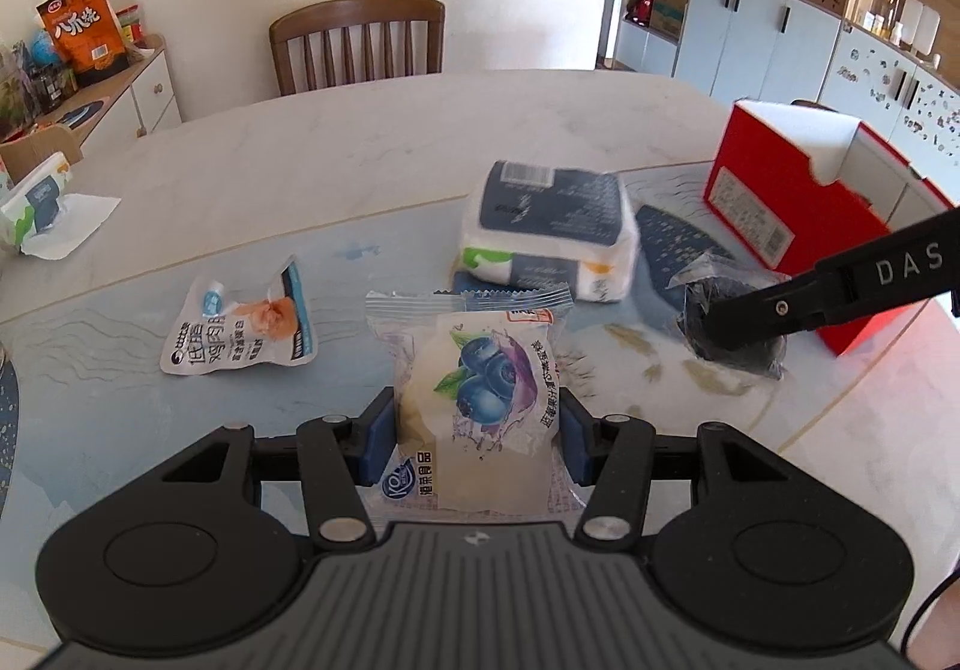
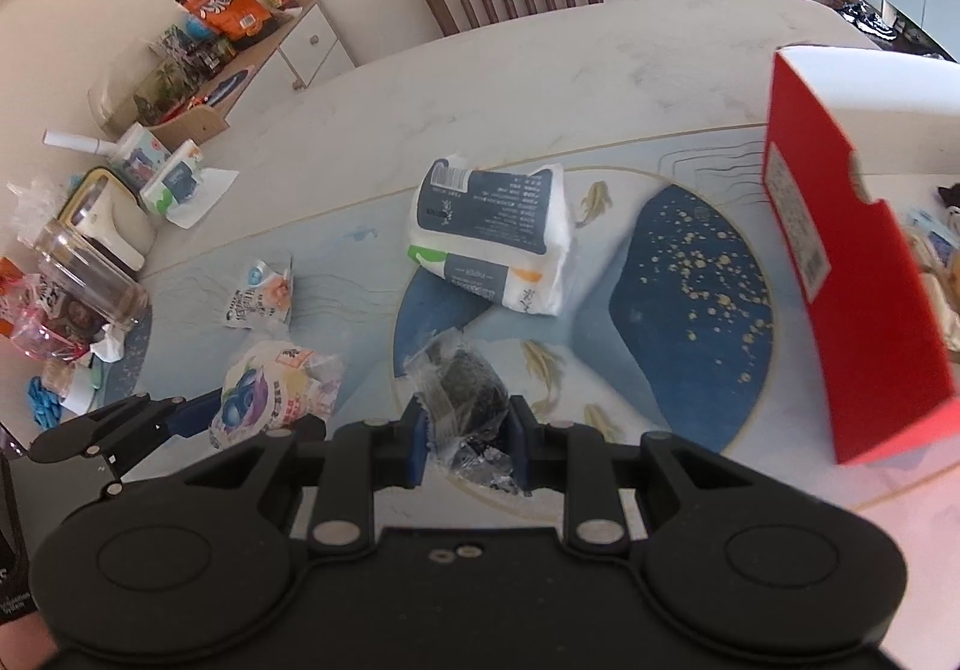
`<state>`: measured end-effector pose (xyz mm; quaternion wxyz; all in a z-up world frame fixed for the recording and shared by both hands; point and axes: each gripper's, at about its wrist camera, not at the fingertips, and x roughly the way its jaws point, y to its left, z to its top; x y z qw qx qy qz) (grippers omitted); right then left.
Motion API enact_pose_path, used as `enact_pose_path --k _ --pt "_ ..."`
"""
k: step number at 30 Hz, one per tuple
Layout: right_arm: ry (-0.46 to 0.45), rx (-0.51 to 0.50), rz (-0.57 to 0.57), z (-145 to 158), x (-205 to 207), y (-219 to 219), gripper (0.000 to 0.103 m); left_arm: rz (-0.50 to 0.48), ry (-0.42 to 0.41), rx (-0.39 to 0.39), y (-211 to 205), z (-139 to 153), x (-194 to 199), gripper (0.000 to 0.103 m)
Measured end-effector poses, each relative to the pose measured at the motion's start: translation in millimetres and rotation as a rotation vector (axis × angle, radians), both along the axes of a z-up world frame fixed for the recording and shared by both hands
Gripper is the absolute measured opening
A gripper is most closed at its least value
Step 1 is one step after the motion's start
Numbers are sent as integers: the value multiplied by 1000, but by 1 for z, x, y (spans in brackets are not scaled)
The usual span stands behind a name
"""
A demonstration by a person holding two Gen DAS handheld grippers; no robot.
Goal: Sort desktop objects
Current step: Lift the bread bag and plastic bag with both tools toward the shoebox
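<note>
Two snacks are in your grip at once: your left gripper (image 1: 480, 433) pinches the blueberry pastry packet (image 1: 480, 406) across its middle, and your right gripper (image 2: 468, 439) pinches a dark round snack in clear wrap (image 2: 465, 391), both apparently lifted off the table mat (image 1: 120, 400). The slick, crinkly film is the likely trouble: either packet could slide out of the blue pads if you swing quickly, and squeezing harder may crush the soft pastry. The red box (image 2: 840, 274) stands close on the right with its open top toward the far right, so the right gripper could knock its near wall on the way in and tip it. The tissue pack (image 1: 546, 232) lies just beyond, and a chicken snack pouch (image 1: 240, 322) sits to the left. The mat with fish and blue patterns covers a pale marble-look table (image 1: 360, 129); a wooden chair (image 1: 357, 42) and cluttered cabinets stand at the far side.
</note>
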<state>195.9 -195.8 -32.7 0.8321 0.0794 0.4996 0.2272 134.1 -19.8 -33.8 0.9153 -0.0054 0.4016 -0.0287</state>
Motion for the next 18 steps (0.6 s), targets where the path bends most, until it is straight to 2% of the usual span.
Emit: enact_pose_path --k 18 --pt "-43 60 -84 42 -11 -74 24 -89 -46 -30 -53 47 -3 53"
